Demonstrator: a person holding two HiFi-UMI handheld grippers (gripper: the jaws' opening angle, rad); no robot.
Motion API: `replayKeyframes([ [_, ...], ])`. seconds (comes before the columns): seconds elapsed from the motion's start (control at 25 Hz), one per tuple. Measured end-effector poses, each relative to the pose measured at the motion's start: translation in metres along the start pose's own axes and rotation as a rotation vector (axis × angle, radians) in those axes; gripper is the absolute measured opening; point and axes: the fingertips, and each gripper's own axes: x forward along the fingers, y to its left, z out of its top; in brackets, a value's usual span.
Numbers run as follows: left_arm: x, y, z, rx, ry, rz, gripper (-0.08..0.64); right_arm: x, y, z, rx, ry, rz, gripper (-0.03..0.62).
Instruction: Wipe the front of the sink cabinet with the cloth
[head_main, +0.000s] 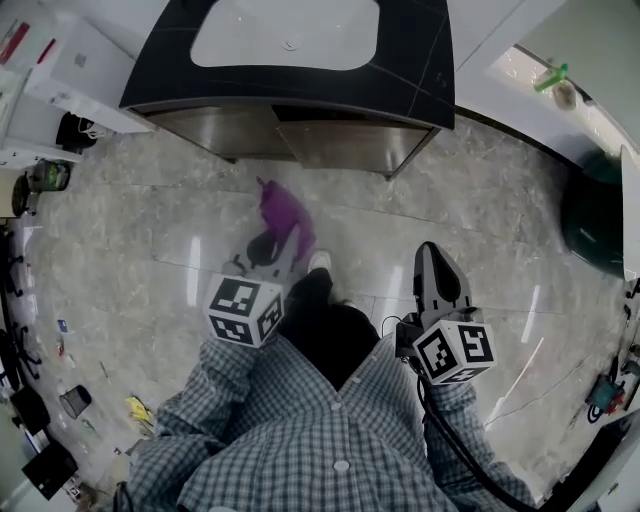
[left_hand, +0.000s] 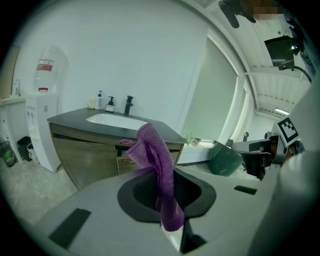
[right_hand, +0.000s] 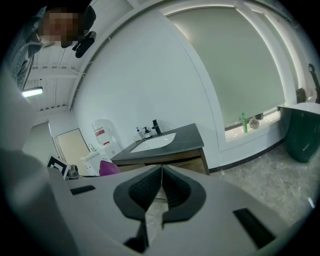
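Note:
A purple cloth (head_main: 284, 212) sticks up from my left gripper (head_main: 272, 246), whose jaws are shut on it; in the left gripper view the cloth (left_hand: 159, 170) rises from between the jaws and droops over. The sink cabinet (head_main: 300, 135) with a dark top and a white basin stands ahead, its brown wooden front (left_hand: 90, 160) well away from both grippers. My right gripper (head_main: 436, 268) is shut with nothing in it, its jaws meeting at their tips, and it points at the cabinet (right_hand: 170, 155) from a distance.
A white water dispenser (left_hand: 42, 130) stands left of the cabinet. A dark green bin (head_main: 595, 220) sits at the right by a low window ledge (head_main: 560, 95). Bottles and a black tap (left_hand: 129, 105) stand on the counter. Small clutter lies on the marble floor at the left (head_main: 60, 400).

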Motion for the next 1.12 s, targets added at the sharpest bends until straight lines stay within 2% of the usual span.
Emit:
replayKeyframes([
  [0.32,-0.050,-0.042,-0.028,-0.060,-0.064,0.064,0.054,-0.068,0.008,-0.027,-0.020,0.014,0.061,0.018],
  [0.68,-0.097,-0.080,-0.051,-0.052,-0.084,0.083,0.054,-0.115,0.032,-0.042,-0.067,0.018,0.152,0.018],
  [0.88,-0.123,-0.084,-0.052,-0.014,-0.059,0.045,0.054,-0.125,0.048,-0.039,-0.054,-0.005,0.139,0.018],
  [1.12,-0.142,-0.069,-0.047,-0.019,-0.050,0.045,0.054,-0.126,0.062,-0.032,-0.055,-0.015,0.115,0.018],
])
